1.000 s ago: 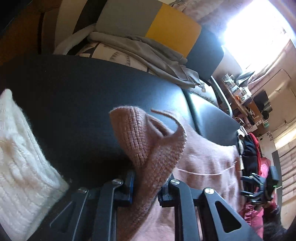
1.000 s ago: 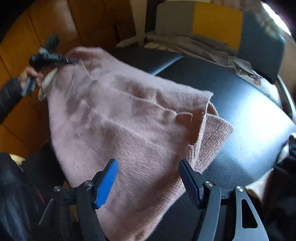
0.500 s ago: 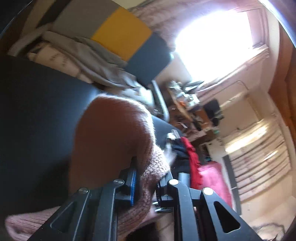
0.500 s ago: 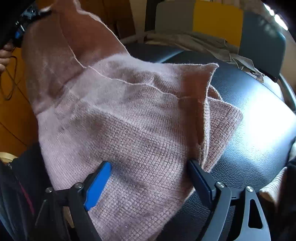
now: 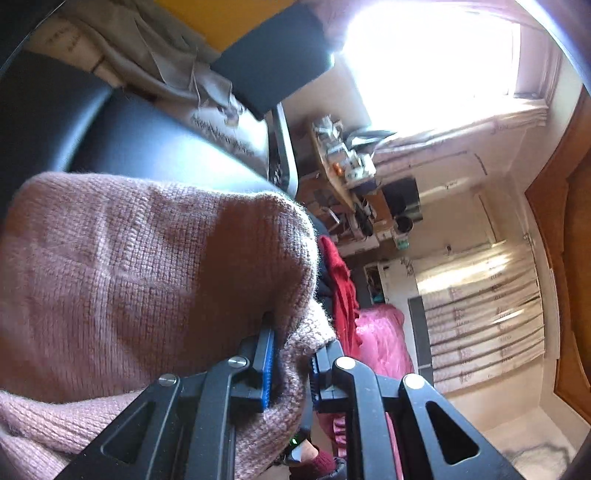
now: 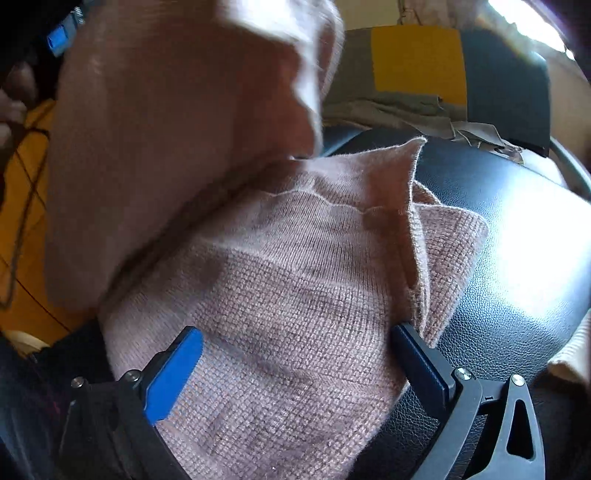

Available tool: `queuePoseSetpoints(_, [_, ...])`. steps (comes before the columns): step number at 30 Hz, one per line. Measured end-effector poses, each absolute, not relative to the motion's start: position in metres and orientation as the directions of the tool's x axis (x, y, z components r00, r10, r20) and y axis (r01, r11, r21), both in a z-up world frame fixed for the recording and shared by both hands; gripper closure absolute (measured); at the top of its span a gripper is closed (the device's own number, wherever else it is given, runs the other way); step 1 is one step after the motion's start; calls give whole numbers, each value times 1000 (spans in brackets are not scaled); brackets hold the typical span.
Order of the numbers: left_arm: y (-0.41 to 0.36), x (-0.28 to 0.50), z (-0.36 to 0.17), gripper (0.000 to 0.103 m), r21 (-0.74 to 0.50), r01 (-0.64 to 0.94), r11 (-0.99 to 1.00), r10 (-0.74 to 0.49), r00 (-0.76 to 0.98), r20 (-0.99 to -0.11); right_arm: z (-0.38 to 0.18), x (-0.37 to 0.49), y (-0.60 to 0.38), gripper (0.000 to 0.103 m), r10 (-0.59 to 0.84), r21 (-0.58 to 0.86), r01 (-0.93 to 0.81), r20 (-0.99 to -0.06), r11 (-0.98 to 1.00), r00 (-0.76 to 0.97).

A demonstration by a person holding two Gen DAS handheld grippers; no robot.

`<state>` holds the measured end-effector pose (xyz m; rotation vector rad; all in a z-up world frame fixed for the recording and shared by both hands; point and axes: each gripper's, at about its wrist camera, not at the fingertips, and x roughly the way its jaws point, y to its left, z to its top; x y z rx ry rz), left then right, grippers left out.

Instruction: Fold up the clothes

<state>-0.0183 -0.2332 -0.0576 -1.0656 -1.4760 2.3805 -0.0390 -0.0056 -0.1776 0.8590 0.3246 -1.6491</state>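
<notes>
A pink knitted sweater [image 6: 295, 295] lies on a black leather seat [image 6: 517, 258]. My left gripper [image 5: 291, 350] is shut on a thick fold of this sweater [image 5: 147, 277], which drapes over its fingers. In the right wrist view that lifted part [image 6: 166, 129] hangs blurred over the flat part, with the left gripper [image 6: 61, 35] at the top left corner. My right gripper [image 6: 295, 343] hovers low over the sweater's near end and its jaws are opening. The cloth lies between them, the right finger [image 6: 417, 354] at its folded edge, and neither pad presses on it.
A grey cloth heap [image 6: 406, 110] and a grey, yellow and dark cushion [image 6: 417, 59] sit behind the seat. A cream knit [image 6: 569, 354] lies at the right edge. Red and pink garments [image 5: 343, 284], a cluttered desk [image 5: 340, 155] and a bright window show beyond.
My left gripper has swung its held part of the sweater up and across, over the rest. The right jaws have spread much wider and sunk a little toward the cloth.
</notes>
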Motion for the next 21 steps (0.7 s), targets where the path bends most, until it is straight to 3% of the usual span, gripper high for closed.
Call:
queuePoseSetpoints(6, [-207,-64,-116,89,-718,358,-598,495,-540,-681,-179,-38,-11,0,-761,276,925,-648,-261,-21])
queuePoseSetpoints(12, [-200,-60,-95,83,-747,324,-581,541,-532,-652,-179,-38,-16,0,-778,294,922,-628,-254,-14])
queuePoseSetpoints(17, [-220,-26,-71,77,-820,278,-501,606,-563,-562,-175,-47,-12,0,-784,349,903,-621,-249,23])
queuePoseSetpoints(21, [-223,-31,-67,76,-814,276,-511,619,-539,-571,-169,-53,-12,0,-758,341,891,-652,-298,-4])
